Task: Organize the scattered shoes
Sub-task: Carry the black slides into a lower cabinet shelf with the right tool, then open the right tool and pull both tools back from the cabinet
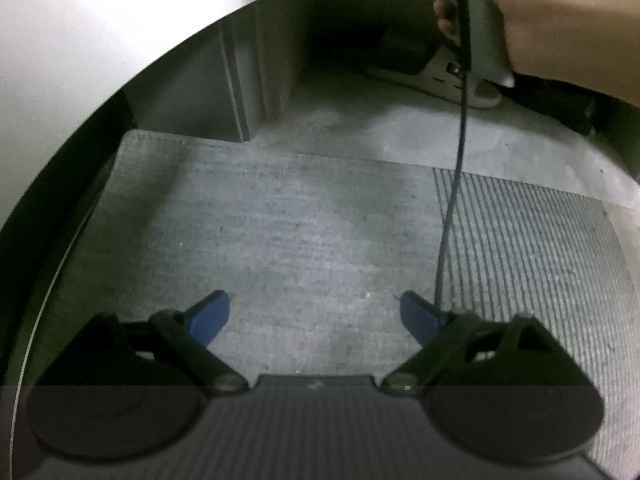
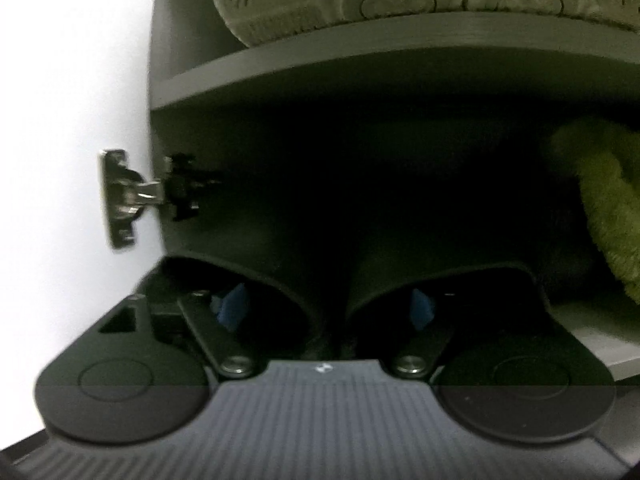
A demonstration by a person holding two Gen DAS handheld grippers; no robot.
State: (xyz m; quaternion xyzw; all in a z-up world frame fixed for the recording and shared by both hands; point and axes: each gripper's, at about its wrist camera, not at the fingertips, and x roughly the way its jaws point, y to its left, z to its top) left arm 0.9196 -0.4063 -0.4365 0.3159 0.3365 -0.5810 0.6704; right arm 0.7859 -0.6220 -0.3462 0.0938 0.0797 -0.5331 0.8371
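Note:
In the right wrist view a pair of black slippers, the left one [image 2: 260, 280] and the right one [image 2: 448, 280], lies side by side on the dark lower shelf of a shoe cabinet. My right gripper [image 2: 326, 308] is open. One blue fingertip [image 2: 232, 306] reaches into the left slipper's mouth, the other into the right slipper's; neither visibly presses on the rubber. My left gripper [image 1: 314, 316] hangs open and empty above a grey floor mat [image 1: 300, 220]. In the left wrist view a hand [image 1: 540, 20] holds the other gripper at the cabinet, with a light-soled shoe [image 1: 452, 76] partly hidden behind it.
The shelf board [image 2: 360, 56] above carries light shoes with their patterned soles [image 2: 320, 0] facing me. A fuzzy green slipper [image 2: 608, 200] sits at the right of the lower shelf. The white cabinet door with its metal hinge [image 2: 128, 196] stands open at left. A black cable [image 1: 456, 184] hangs down over the mat.

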